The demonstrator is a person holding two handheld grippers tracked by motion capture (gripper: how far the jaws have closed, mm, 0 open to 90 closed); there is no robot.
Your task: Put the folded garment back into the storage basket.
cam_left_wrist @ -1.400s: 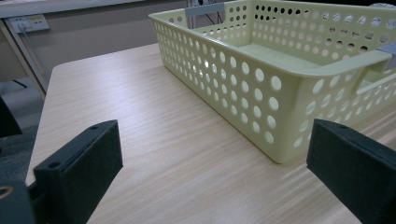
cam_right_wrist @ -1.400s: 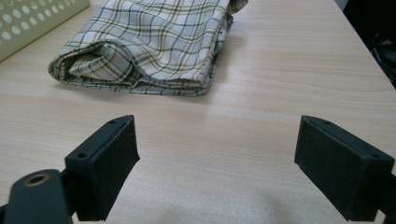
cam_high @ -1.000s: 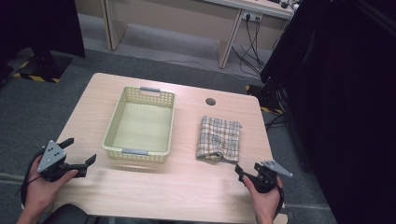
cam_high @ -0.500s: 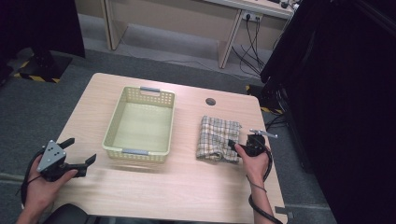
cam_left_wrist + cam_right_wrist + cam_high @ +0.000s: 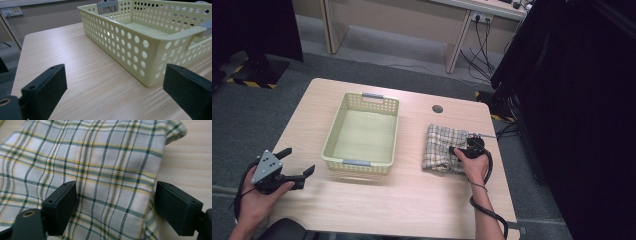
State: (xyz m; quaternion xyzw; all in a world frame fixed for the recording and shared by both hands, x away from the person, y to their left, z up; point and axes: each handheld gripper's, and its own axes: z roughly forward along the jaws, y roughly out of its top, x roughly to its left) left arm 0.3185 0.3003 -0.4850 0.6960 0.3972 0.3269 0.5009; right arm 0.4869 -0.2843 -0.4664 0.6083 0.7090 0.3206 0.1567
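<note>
one hand-held gripper (image 5: pixel 457 150) over cloth (image 5: pixel 442 150)

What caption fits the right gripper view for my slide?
Right gripper, jaws apart and just closing a little, poised over the folded plaid cloth on the wooden table.

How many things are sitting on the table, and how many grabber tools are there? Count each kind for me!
Checked cloth: 1
Yellow basket with holes: 1
Grippers: 2, the left gripper beside the basket, the right gripper over the cloth, its jaws just closing a little with the cloth's edge between them, not yet pinched
Total: 4
</note>
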